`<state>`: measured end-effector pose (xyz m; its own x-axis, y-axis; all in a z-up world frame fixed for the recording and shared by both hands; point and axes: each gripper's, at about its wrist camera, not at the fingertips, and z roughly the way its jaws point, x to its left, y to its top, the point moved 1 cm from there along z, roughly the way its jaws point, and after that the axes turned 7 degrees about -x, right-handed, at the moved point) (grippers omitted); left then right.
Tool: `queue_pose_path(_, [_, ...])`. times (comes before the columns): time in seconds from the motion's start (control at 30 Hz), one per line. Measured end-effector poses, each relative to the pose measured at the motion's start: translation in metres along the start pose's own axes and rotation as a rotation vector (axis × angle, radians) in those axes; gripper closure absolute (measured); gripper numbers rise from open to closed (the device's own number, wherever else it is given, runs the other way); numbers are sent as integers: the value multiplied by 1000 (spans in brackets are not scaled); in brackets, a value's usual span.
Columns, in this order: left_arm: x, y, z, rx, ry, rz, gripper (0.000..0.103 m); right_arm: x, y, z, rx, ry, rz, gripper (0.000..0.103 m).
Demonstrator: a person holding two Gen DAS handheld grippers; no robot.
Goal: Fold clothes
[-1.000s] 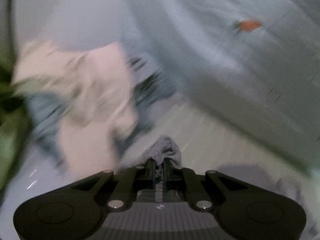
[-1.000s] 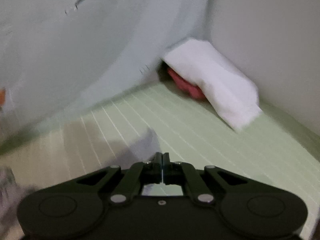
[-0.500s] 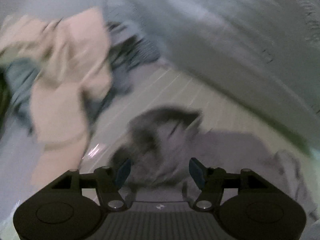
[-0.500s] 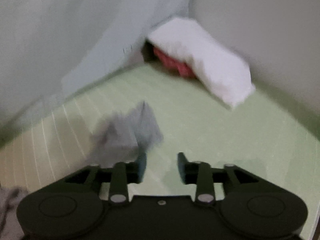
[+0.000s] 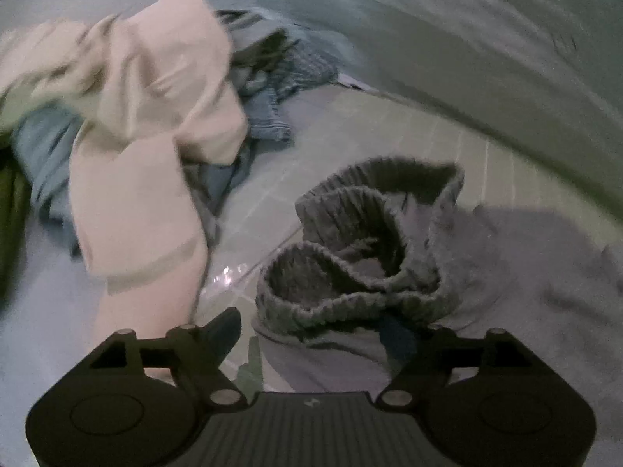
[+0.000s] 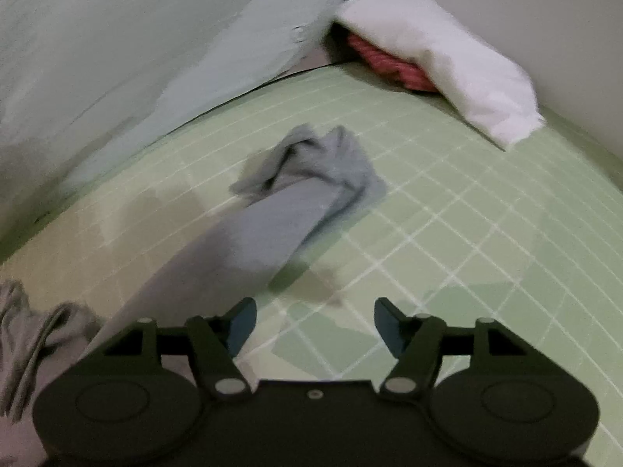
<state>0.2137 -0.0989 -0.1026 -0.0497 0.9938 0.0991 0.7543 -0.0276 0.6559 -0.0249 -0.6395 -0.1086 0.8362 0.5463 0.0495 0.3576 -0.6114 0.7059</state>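
Green mat under spread jaws

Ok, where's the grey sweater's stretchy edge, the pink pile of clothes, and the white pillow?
grey sweater (image 5: 350,284): left wrist view, ribbed hem.
pink clothes (image 5: 155,89): left wrist view, middle fold.
white pillow (image 6: 440,54): right wrist view, top face.

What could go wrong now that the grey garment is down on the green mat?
1. The ribbed waistband lies bunched and curled before the left hand-held gripper, whose jaws have just been opening; folding now could lock in creases.
2. The far leg end is crumpled, not flat.
3. The cream garment in the pile hangs close; a sweep could snag it.
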Motion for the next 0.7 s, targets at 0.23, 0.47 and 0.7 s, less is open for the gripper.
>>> queue_pose_path(0.23, [0,2,11,2,-72,-34,32,11,-7,-4,25,42,-39,31])
queue_pose_path(0.47, [10,0,-3,-38,-82,-67,92,6,5,6,24,77,66,28])
queue_pose_path(0.7, [37,-6,-31,-57,-53,-142,92,-11,37,27,-51,-10,130,28])
